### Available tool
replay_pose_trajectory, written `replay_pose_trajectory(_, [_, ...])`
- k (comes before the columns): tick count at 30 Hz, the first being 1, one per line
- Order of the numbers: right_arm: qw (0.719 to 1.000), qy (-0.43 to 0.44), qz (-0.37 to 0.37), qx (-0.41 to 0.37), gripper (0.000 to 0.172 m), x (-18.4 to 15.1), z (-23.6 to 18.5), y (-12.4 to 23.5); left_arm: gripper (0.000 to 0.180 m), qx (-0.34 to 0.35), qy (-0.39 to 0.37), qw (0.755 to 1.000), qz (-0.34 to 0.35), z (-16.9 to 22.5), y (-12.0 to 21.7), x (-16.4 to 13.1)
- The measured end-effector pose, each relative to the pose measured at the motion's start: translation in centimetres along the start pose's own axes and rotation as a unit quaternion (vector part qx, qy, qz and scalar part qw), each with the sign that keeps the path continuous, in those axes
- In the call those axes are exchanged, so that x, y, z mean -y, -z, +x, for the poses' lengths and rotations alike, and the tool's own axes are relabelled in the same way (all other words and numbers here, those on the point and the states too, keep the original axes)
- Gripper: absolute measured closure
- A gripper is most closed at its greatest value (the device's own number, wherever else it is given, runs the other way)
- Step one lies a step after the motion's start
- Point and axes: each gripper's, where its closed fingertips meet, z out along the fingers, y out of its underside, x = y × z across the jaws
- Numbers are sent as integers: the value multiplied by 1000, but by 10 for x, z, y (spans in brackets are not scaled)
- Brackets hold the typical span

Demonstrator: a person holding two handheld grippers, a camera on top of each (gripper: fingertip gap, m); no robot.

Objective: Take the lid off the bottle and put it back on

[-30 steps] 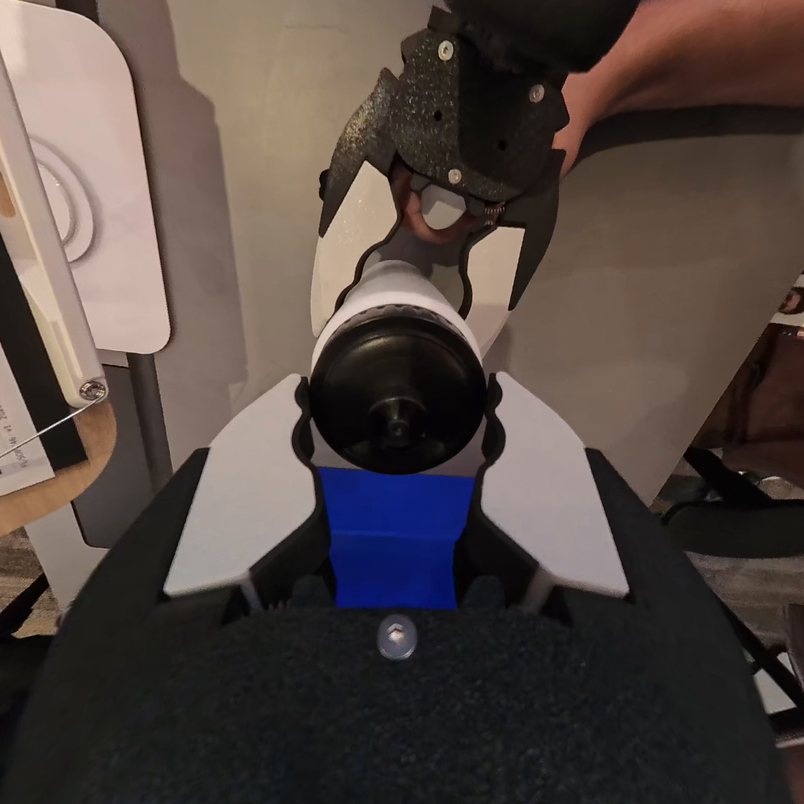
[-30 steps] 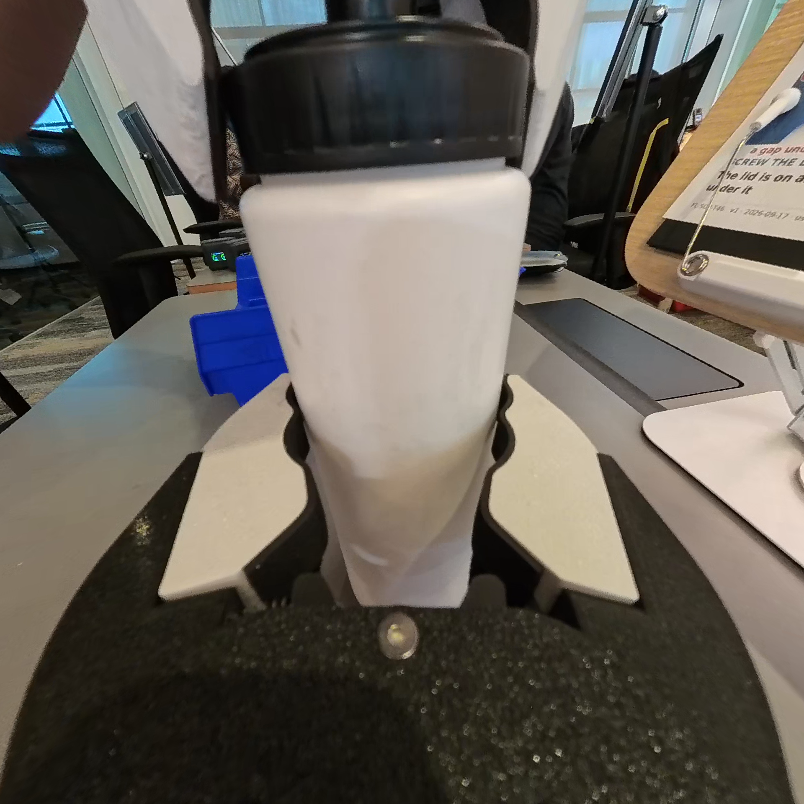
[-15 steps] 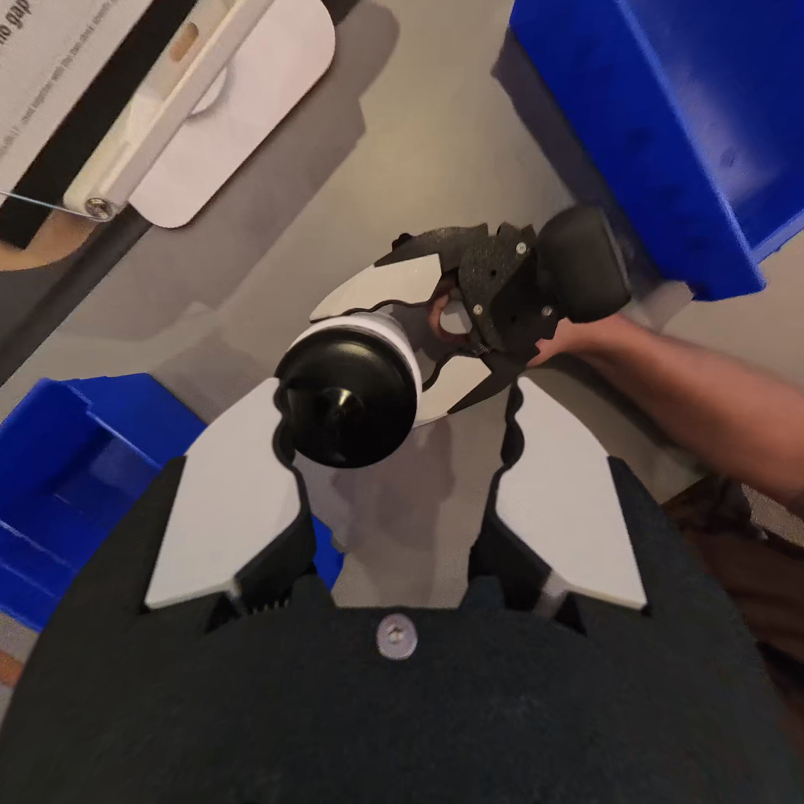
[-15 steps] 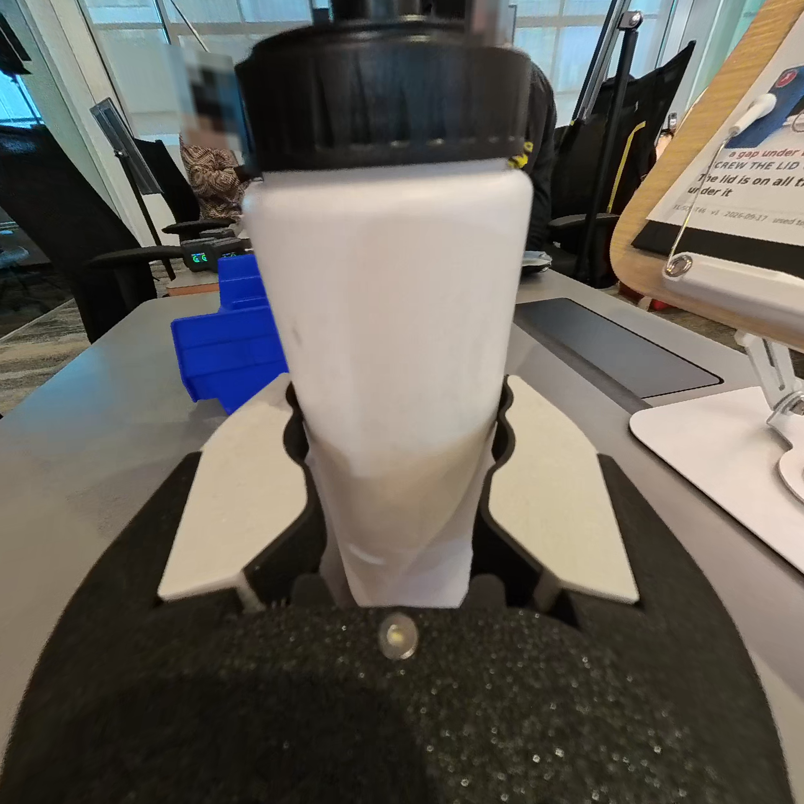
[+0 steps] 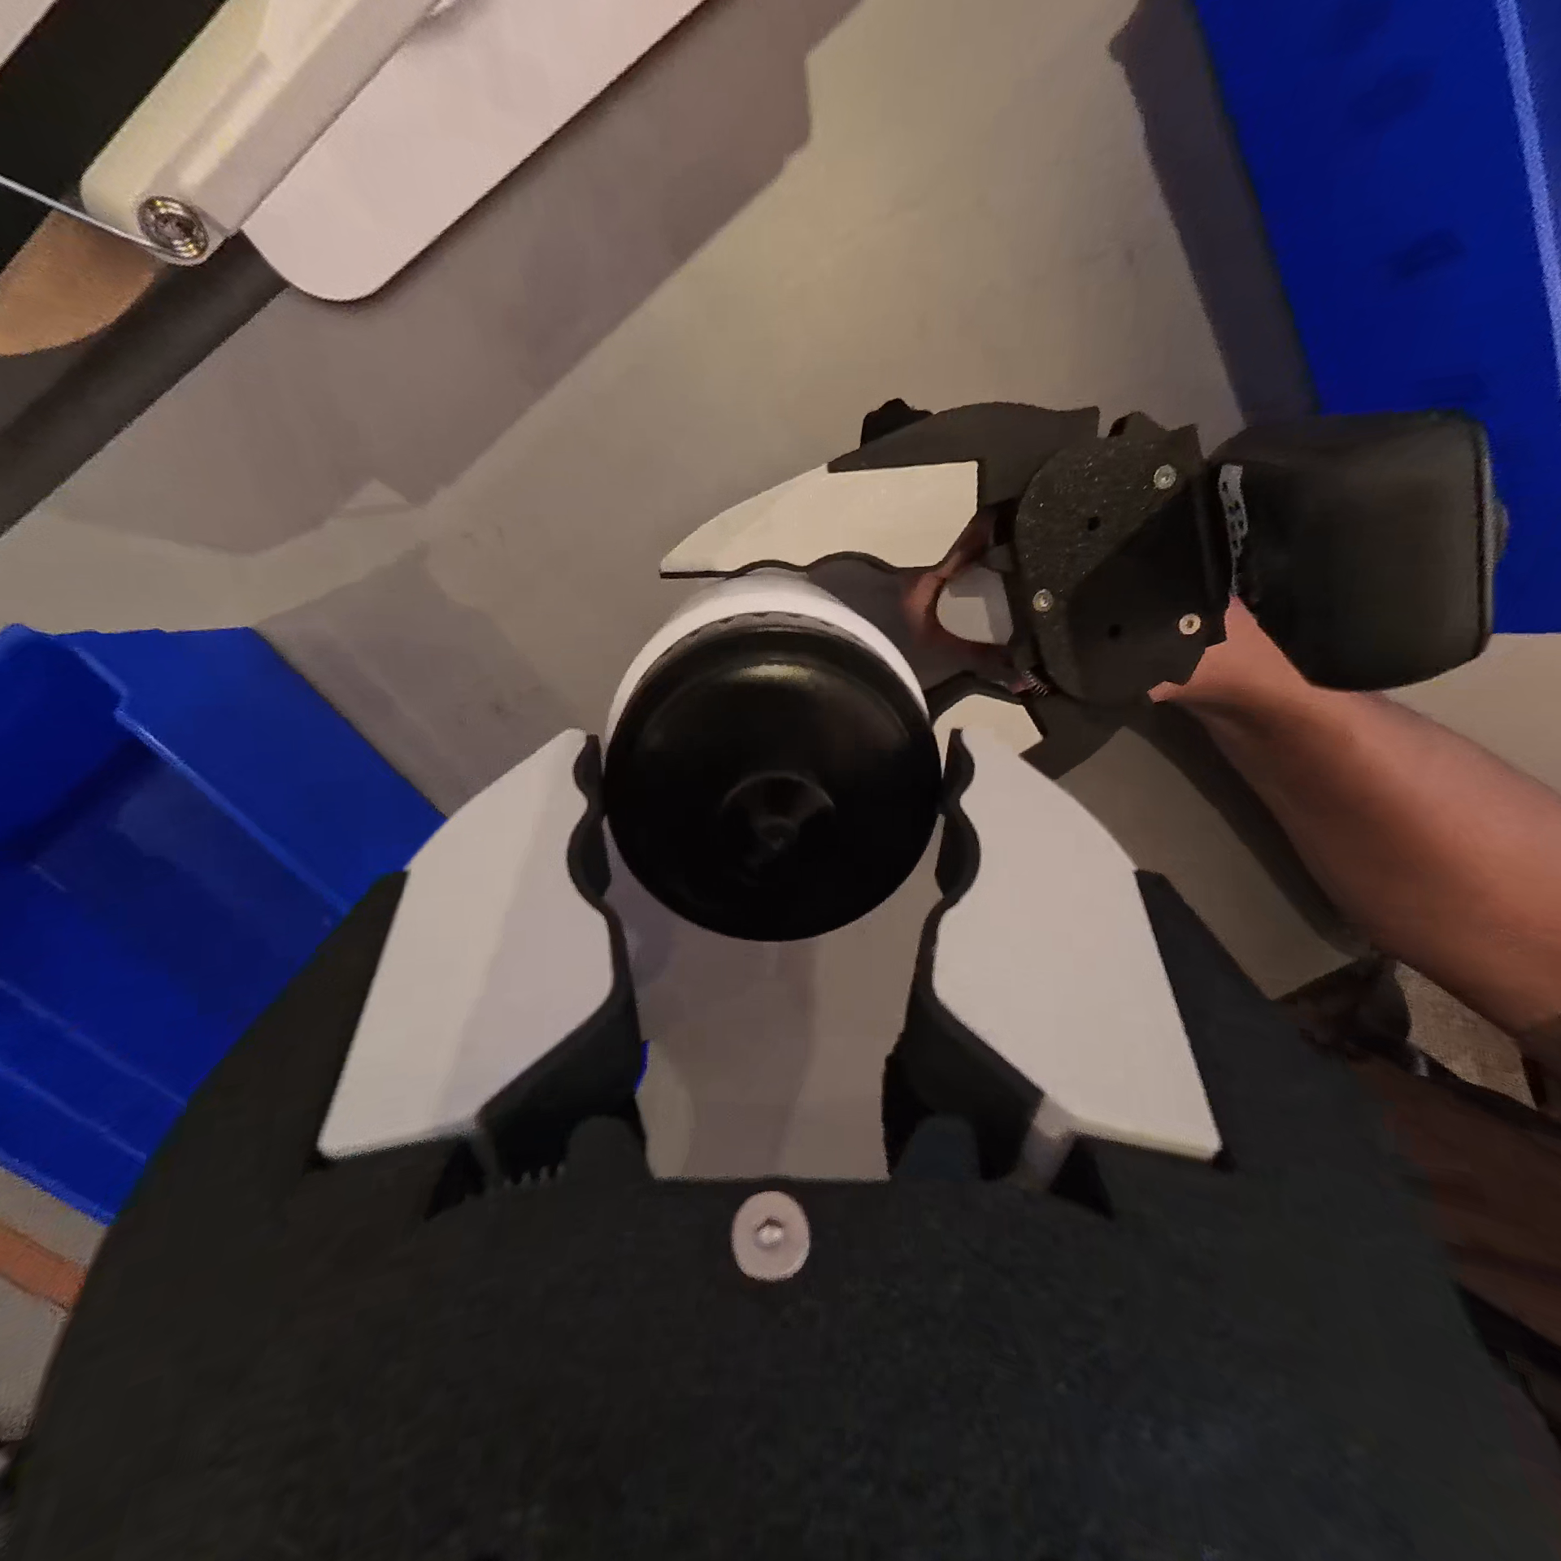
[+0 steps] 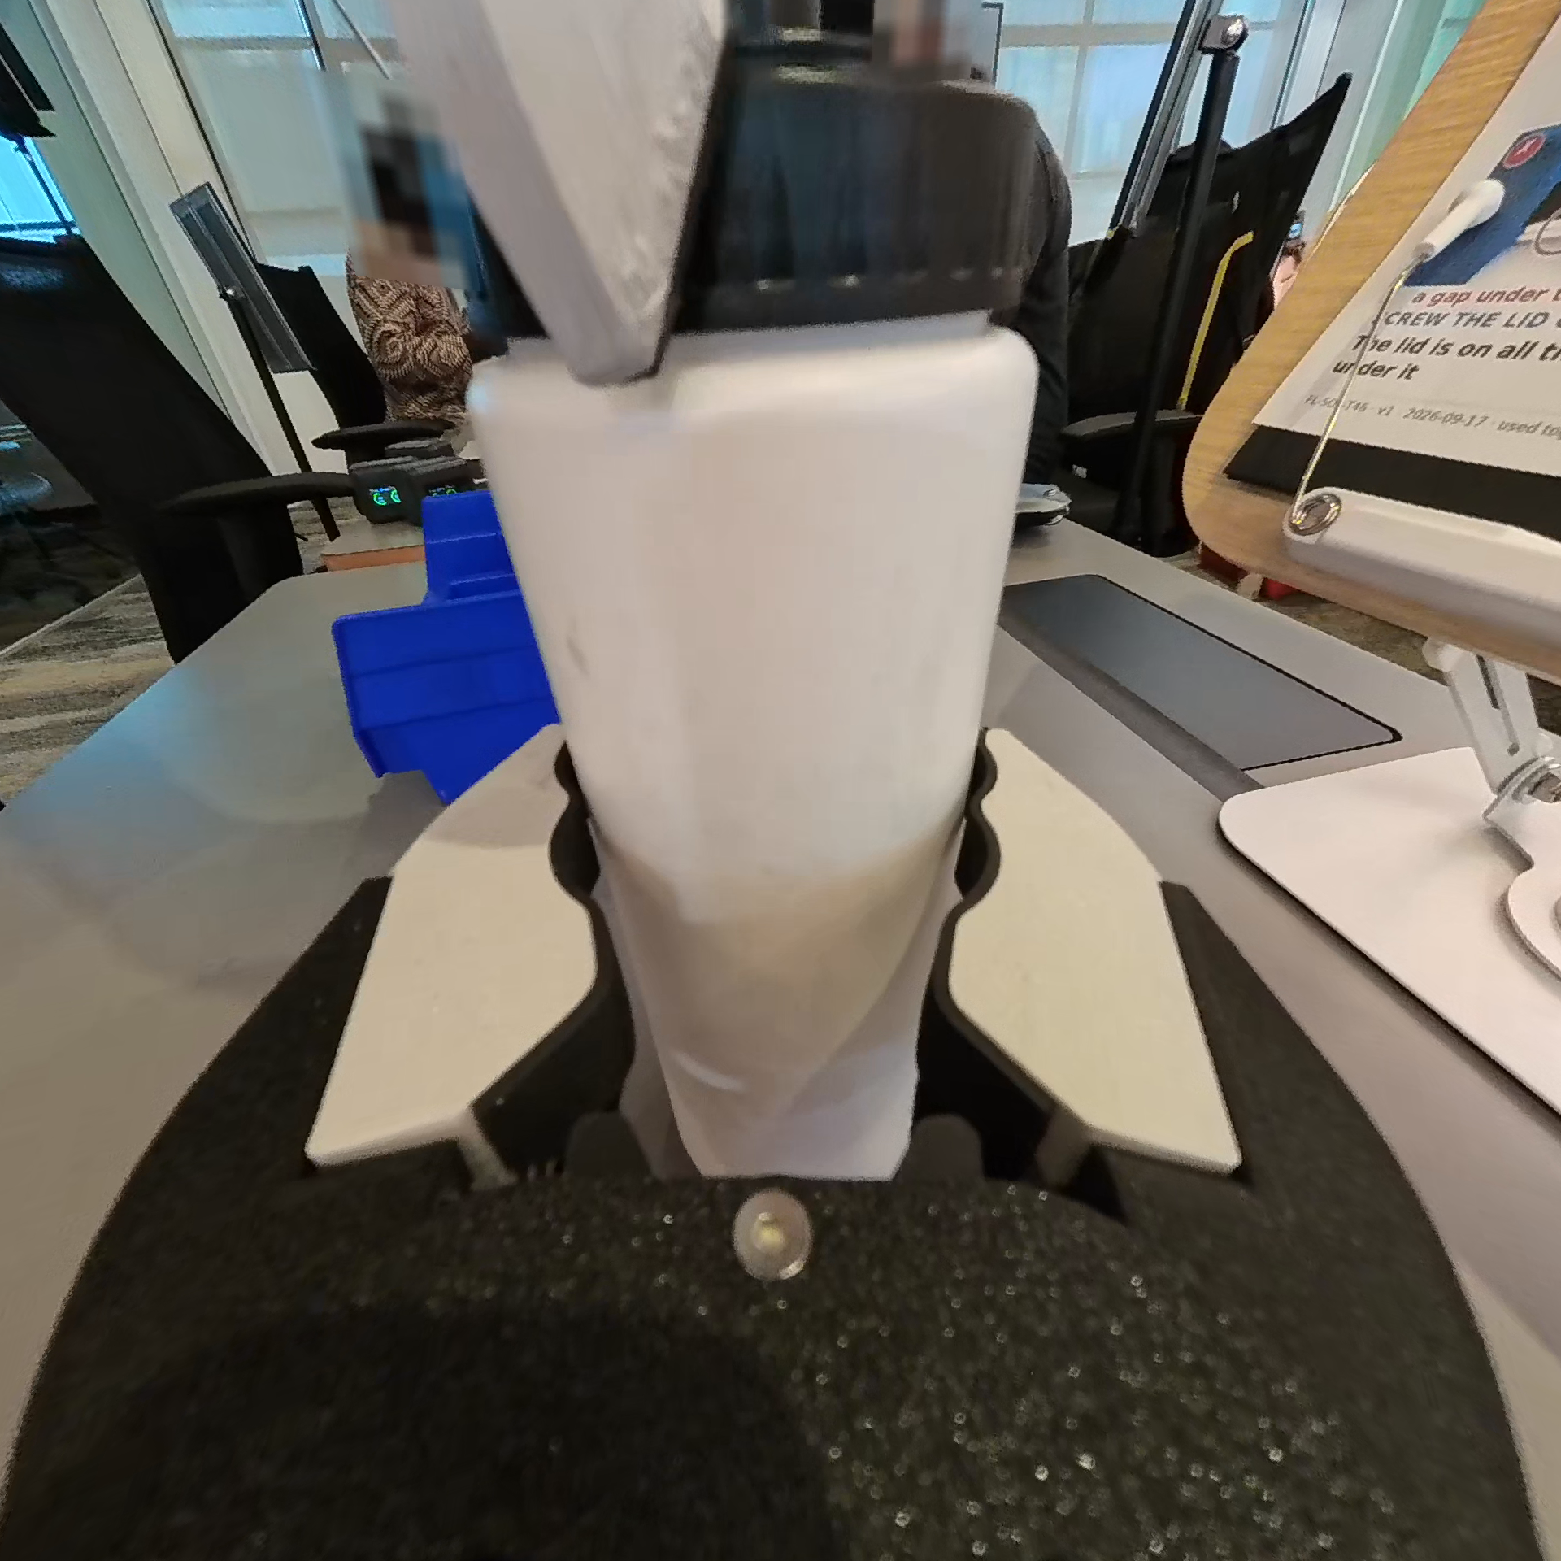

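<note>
My left claw (image 5: 770, 832) has two broad, pale grey fingers (image 5: 473, 954) edged inside with wavy black rubber pads, set in a black, grainy body with one silver hex screw (image 5: 769, 1239) at its middle. My right claw (image 6: 773, 853) is built the same, its black shell speckled and its own silver screw (image 6: 770, 1237) centred. Seen from my left, its black housing (image 5: 1106, 574) carries small silver screws and a bulky black rounded handle (image 5: 1360, 549). My forearm (image 5: 1385, 836) is bare of any sleeve.

We see a grey table (image 6: 152, 845) with a dark inset panel (image 6: 1182, 667). Directly on it rest a blue bin (image 6: 439, 676) at the far left, a second blue bin (image 5: 1394, 211), and the white base plate (image 6: 1385, 912) of a stand.
</note>
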Motion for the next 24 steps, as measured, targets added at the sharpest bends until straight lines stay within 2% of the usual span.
replay_pose_trajectory(14, [1000, 4, -4, 4, 87, 0, -2, 0, 104, -27, -177, 983, -32, 0, 0, -6])
replay_pose_trajectory(24, [1000, 8, -13, 6, 88, -1, -2, 0, 103, -22, -256, 965, -44, -2, 0, -9])
